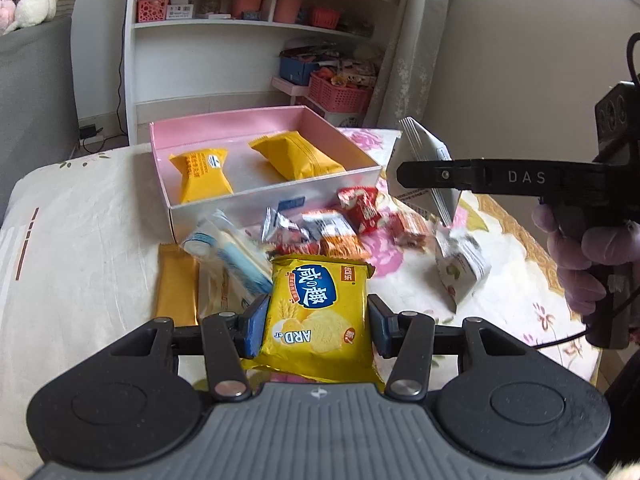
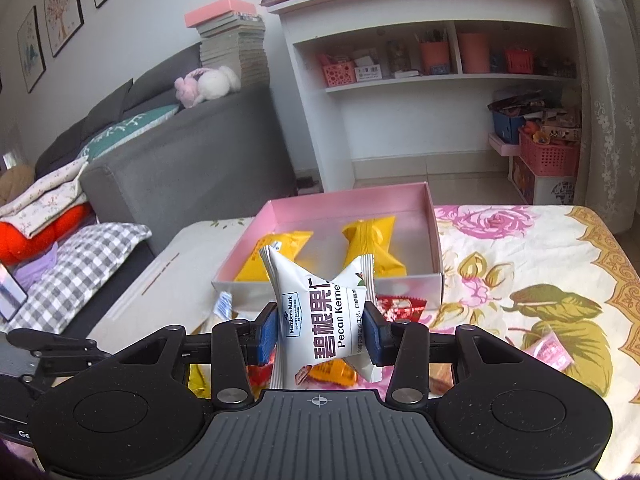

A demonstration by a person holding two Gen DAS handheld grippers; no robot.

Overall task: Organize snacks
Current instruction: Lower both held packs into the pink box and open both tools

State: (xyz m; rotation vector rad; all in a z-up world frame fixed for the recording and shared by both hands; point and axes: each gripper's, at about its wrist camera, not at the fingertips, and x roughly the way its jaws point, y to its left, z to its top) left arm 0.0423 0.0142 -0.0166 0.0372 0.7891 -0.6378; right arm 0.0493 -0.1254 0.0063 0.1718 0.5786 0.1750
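Note:
A pink open box (image 1: 200, 130) (image 2: 436, 236) sits on the bed with two yellow snack packs (image 1: 202, 174) (image 1: 296, 154) inside. My left gripper (image 1: 316, 326) is shut on a yellow cracker pack (image 1: 316, 312), held just above the loose snack pile (image 1: 332, 228) in front of the box. My right gripper (image 2: 322, 330) is shut on a white pecan kernel pack (image 2: 320, 320), held above the box's near right corner; it shows from the side in the left wrist view (image 1: 424, 168).
Loose snacks lie before the box: a gold bar (image 1: 176, 292), blue-white packs (image 1: 228, 252), red packs (image 1: 360, 204), a white pack (image 1: 460, 268). A white shelf unit (image 1: 248, 40) and pink baskets (image 1: 340, 92) stand behind. A grey sofa (image 2: 180, 152) is to the left.

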